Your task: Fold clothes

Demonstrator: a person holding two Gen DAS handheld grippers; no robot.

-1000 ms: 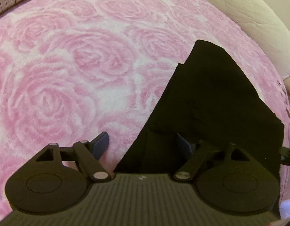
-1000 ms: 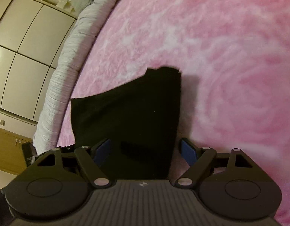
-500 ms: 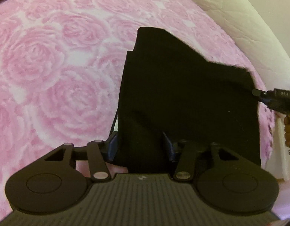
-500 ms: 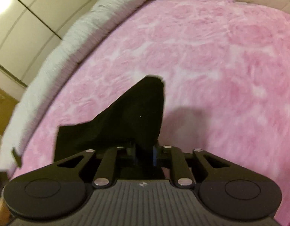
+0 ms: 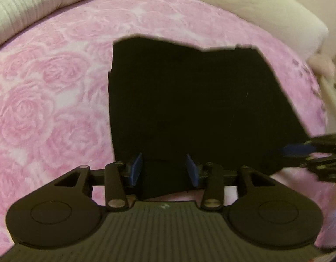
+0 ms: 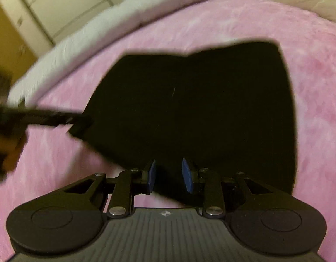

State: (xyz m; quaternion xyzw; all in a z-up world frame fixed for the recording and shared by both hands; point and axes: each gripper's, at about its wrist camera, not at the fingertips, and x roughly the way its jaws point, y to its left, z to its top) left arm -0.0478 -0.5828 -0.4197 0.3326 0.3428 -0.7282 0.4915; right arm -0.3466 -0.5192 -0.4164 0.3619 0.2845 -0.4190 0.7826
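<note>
A black folded garment [image 5: 196, 109] lies flat on the pink rose-patterned blanket [image 5: 48, 109]. My left gripper [image 5: 164, 170] is open, its blue pads either side of the garment's near edge, not pinching it. In the right wrist view the same garment [image 6: 200, 109] fills the middle. My right gripper [image 6: 169, 178] is open over its near edge, blue pads apart. The right gripper also shows blurred at the right edge of the left view [image 5: 316, 152]; the left one shows blurred at the left of the right view [image 6: 48, 118].
A white quilted bolster [image 5: 48, 6] runs along the blanket's far left edge and a cream quilted cushion [image 5: 244, 2] along the far right. Wardrobe doors [image 6: 58, 6] stand beyond the bed in the right view.
Both grippers were shut on the garment's edge half a second ago and have opened. The garment, which hung lifted, now lies spread flat on the blanket.
</note>
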